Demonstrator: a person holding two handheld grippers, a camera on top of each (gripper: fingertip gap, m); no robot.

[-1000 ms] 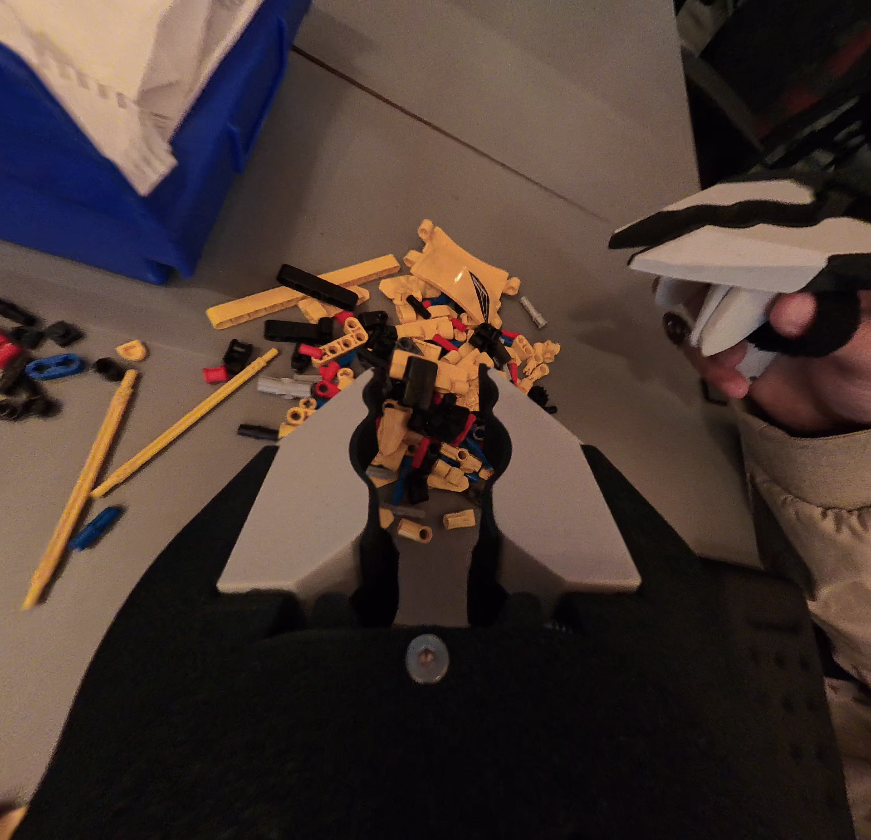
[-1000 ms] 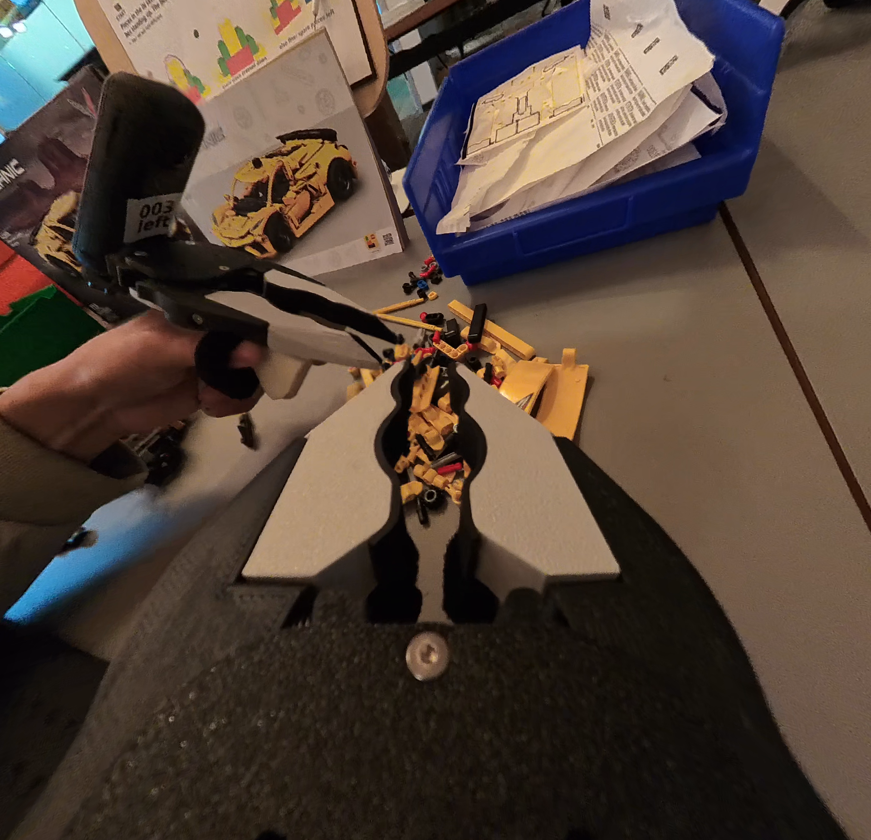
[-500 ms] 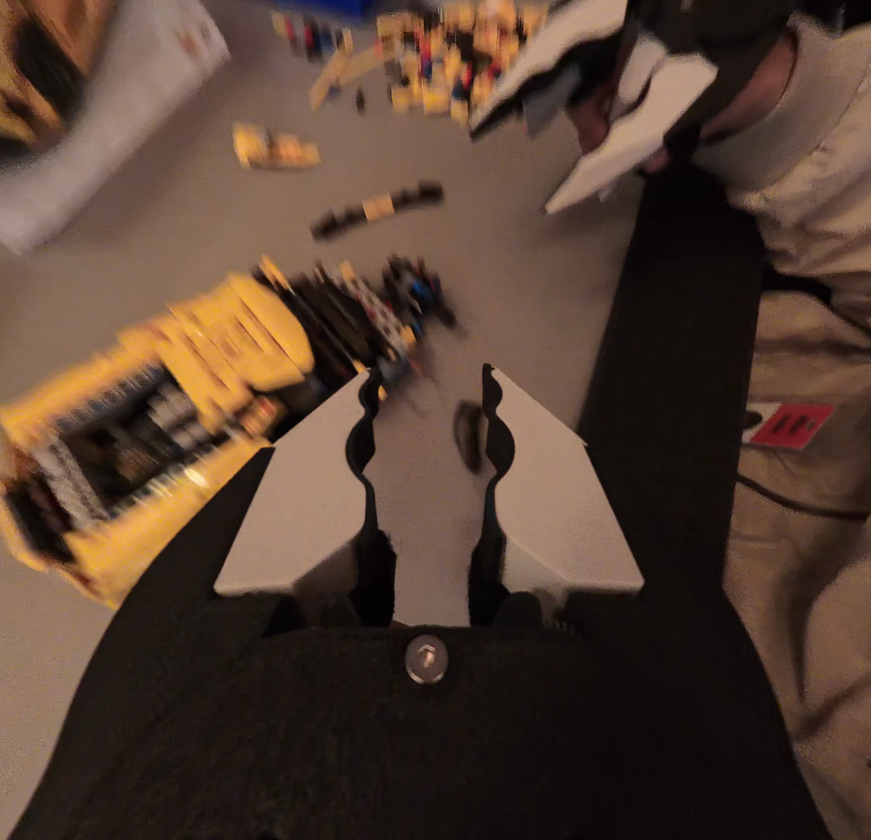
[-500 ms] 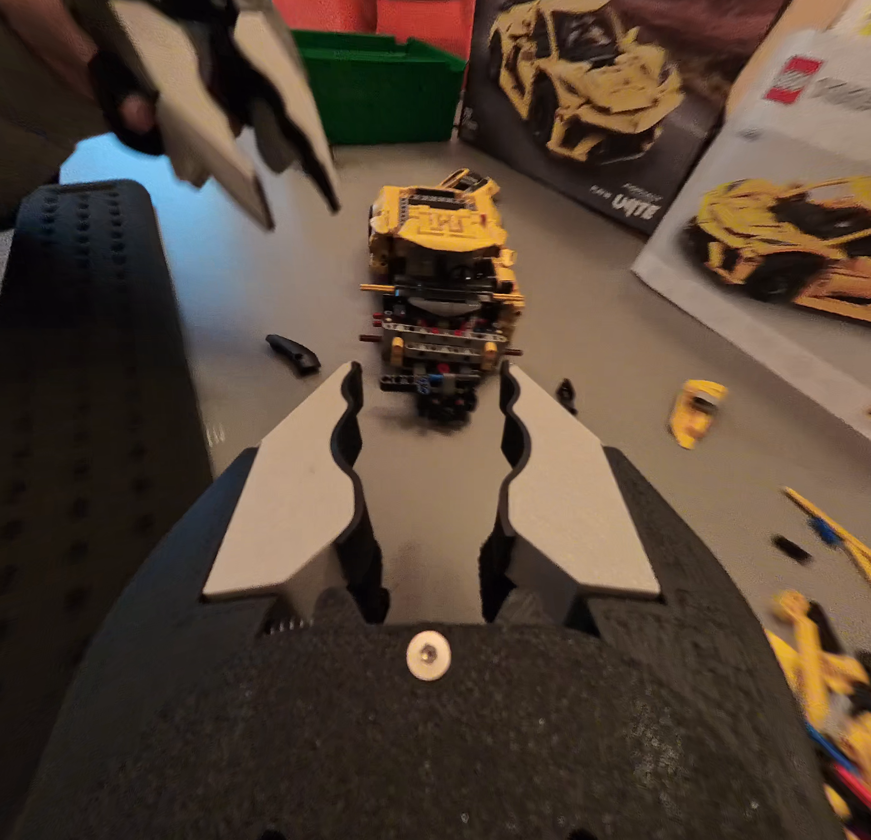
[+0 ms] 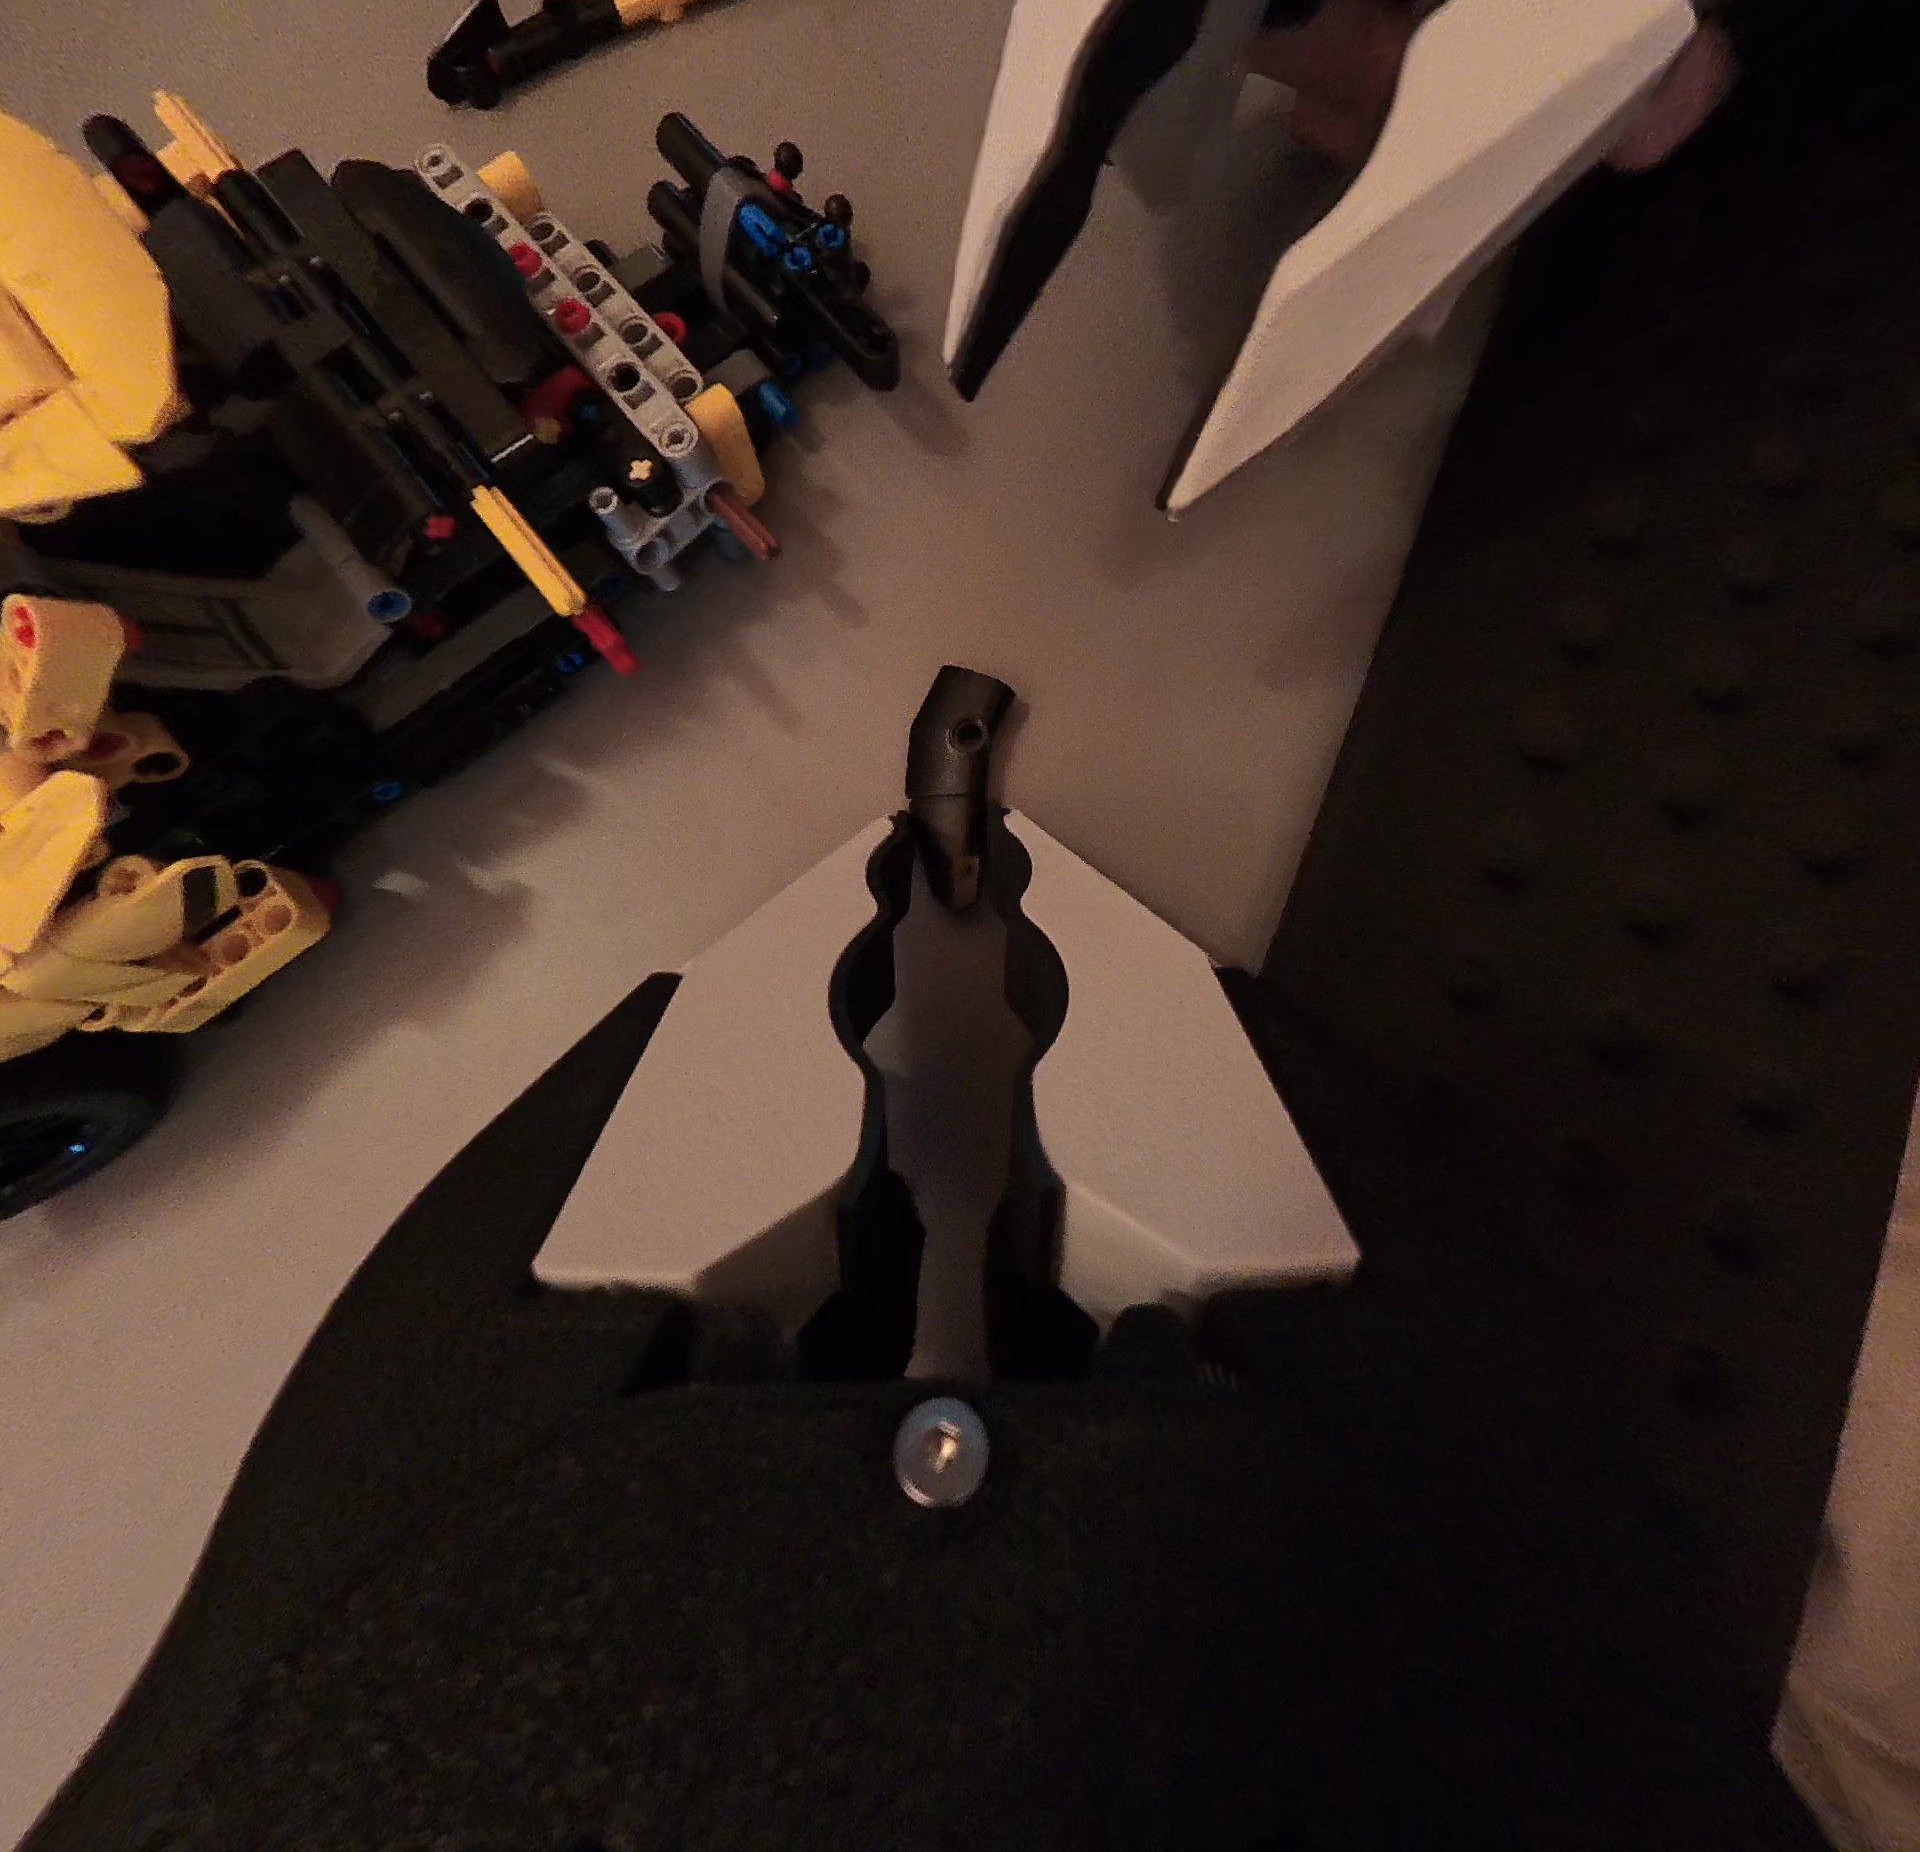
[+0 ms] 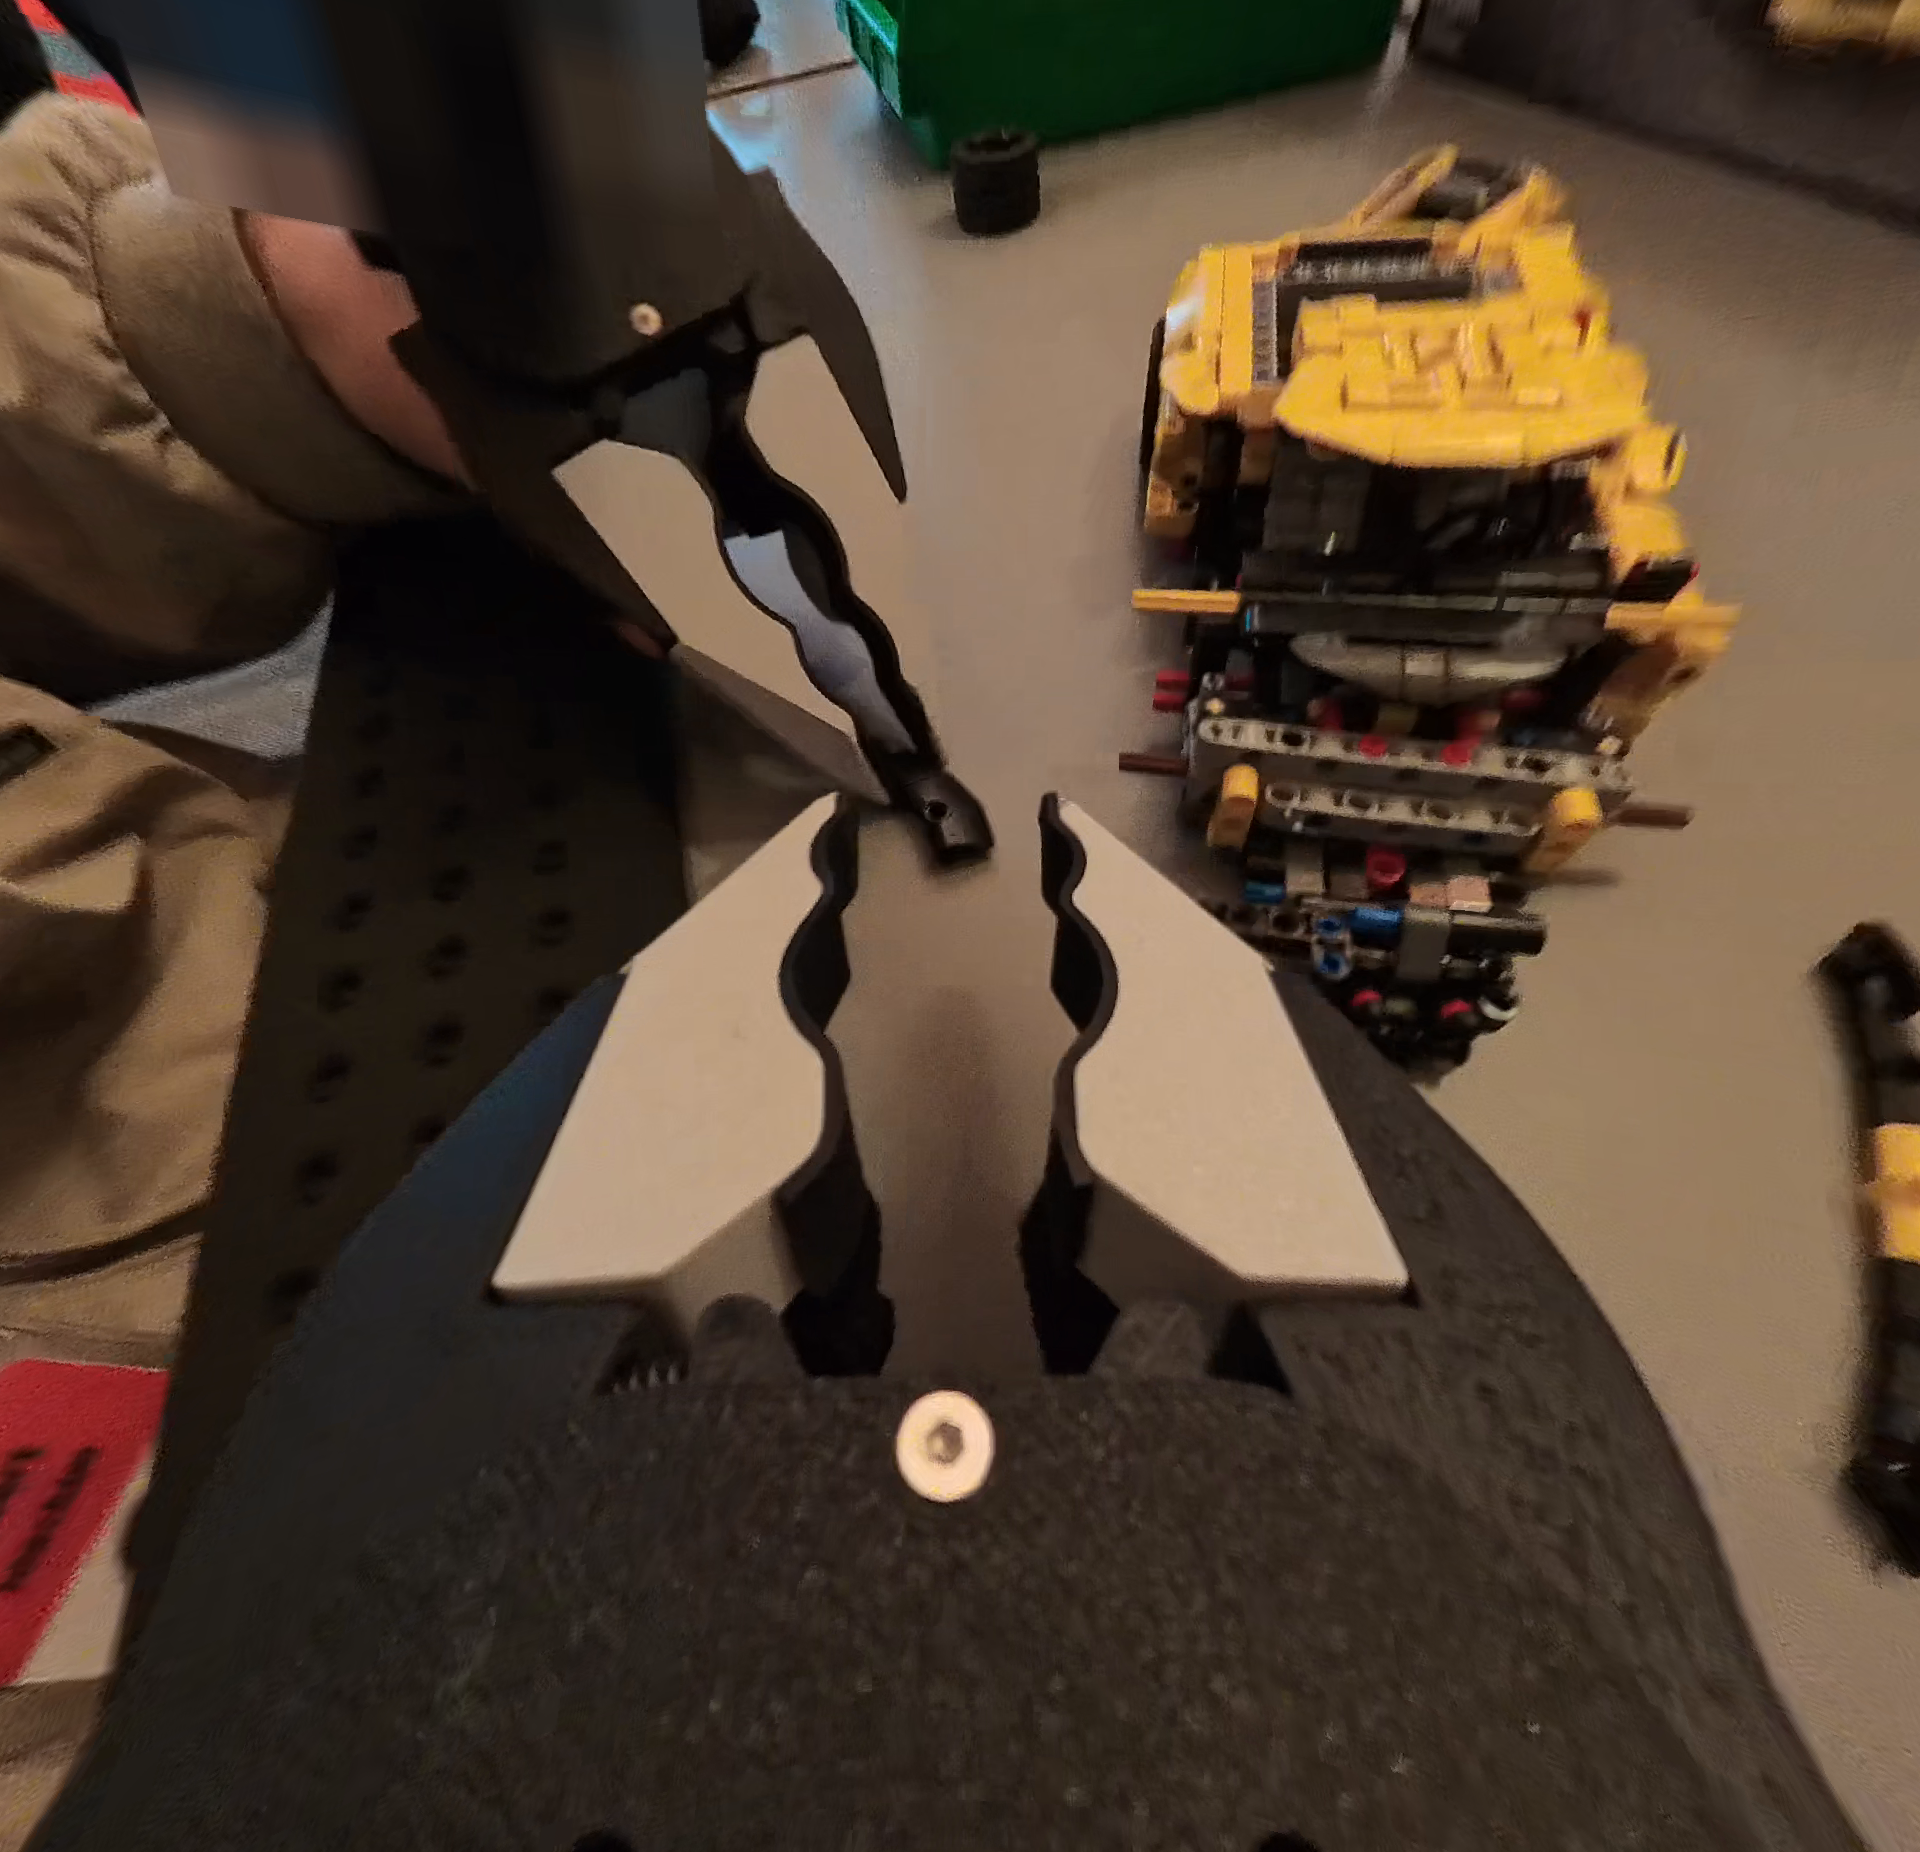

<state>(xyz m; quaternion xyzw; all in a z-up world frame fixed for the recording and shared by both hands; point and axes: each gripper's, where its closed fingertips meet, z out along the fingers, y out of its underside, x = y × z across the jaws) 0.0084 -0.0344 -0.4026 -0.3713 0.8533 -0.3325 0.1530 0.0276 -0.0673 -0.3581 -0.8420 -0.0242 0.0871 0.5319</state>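
Left gripper point(image 5: 948, 828) pinches a small bent black piece point(image 5: 954, 763) by one end just above the grey table point(image 5: 1091, 597); right gripper point(image 6: 945, 815), fingers spread and empty, hovers beside it near the yellow model car point(image 6: 1423, 514); a firm, level pinch seems wise.

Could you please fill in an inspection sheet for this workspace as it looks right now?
Surface: grey table, dark perforated mat along its edge.
Job's things: small black bent piece; part-built yellow and black brick car.
Clutter: black and yellow rod assembly; black tyre.
Grippers: left gripper shut on the black piece; right gripper open, beside that piece.
Cables: nothing seen.
Surroundings: green bin; person's tan sleeve.
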